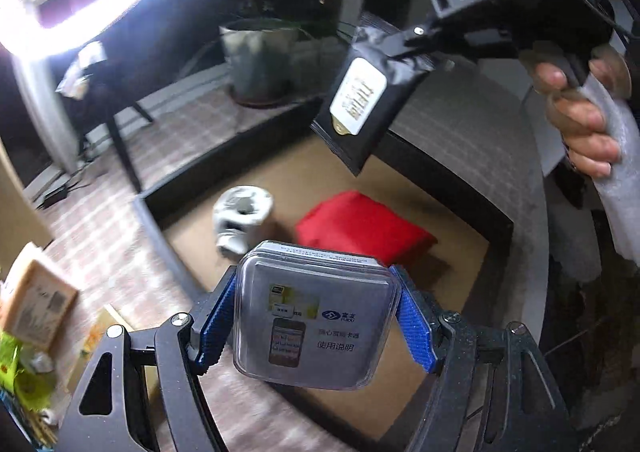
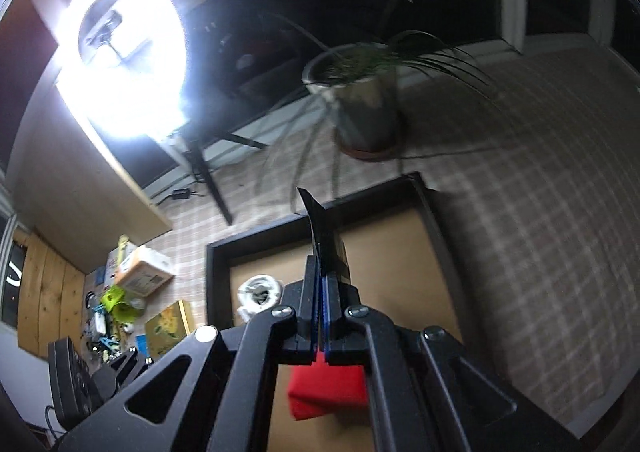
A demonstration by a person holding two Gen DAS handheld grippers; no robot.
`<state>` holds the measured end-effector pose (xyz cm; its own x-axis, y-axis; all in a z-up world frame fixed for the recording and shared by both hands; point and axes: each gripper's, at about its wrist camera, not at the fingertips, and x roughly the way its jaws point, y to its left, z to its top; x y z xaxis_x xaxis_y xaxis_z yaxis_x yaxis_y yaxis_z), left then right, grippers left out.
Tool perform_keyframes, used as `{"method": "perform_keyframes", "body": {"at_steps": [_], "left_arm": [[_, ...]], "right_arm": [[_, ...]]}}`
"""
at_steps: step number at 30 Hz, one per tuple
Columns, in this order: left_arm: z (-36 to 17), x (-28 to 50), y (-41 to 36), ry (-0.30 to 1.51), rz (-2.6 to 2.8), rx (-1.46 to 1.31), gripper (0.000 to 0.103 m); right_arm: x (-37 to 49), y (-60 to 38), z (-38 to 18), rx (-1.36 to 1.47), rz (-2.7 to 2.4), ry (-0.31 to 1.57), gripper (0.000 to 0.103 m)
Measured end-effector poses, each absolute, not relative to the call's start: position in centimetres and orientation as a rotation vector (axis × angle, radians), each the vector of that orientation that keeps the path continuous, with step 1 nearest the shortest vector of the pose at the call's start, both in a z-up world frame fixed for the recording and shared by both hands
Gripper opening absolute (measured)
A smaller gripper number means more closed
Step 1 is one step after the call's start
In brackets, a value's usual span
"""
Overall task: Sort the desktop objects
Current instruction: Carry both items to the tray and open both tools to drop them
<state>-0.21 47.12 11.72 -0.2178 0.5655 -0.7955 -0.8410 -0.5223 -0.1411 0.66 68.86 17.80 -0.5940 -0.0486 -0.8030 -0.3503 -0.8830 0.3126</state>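
My left gripper [image 1: 316, 316] is shut on a clear plastic card case [image 1: 316, 324] with a grey printed insert, held above the near edge of a black-rimmed cardboard tray [image 1: 500, 252]. My right gripper [image 1: 416, 43] is shut on a black packet [image 1: 364, 99] with a white and gold label, hanging above the tray's far side. In the right wrist view the right gripper [image 2: 322, 284] pinches the black packet [image 2: 320, 228] edge-on. In the tray [image 2: 218, 276] lie a red pouch [image 1: 360, 223], which also shows in the right wrist view [image 2: 328, 392], and a white coiled cable [image 1: 240, 211], likewise seen there [image 2: 258, 294].
A bright ring light [image 2: 124, 67] stands on a tripod at the left. A potted plant [image 2: 360, 103] stands beyond the tray on the checked cloth. Boxes and small clutter [image 2: 136, 272] lie left of the tray, with a yellow box [image 2: 168, 324] beside it.
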Motion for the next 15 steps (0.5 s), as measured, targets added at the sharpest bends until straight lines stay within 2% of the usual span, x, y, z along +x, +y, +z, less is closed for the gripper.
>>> {"method": "perform_keyframes", "body": {"at_steps": [5, 7, 9, 11, 12, 15], "left_arm": [[11.1, 0.9, 49.1, 0.436, 1.851, -1.065, 0.071], [10.9, 0.9, 49.4, 0.440, 1.850, -1.100, 0.071], [11.0, 0.5, 49.1, 0.439, 1.867, -1.123, 0.077], [11.0, 0.0, 48.6, 0.428, 1.891, -1.135, 0.077], [11.0, -0.2, 48.2, 0.420, 1.901, -1.139, 0.077], [11.2, -0.9, 46.8, 0.403, 1.937, -1.145, 0.076]], "right_arm": [[1.5, 70.1, 16.6, -1.316, 2.524, 0.665, 0.002], [1.6, 70.0, 16.4, -1.325, 2.521, 0.628, 0.005], [1.4, 69.7, 16.3, -1.359, 2.525, 0.612, 0.019], [1.4, 68.9, 16.6, -1.346, 2.548, 0.585, 0.053], [1.3, 68.5, 16.8, -1.338, 2.558, 0.559, 0.057], [0.9, 67.0, 17.3, -1.333, 2.578, 0.474, 0.058]]}}
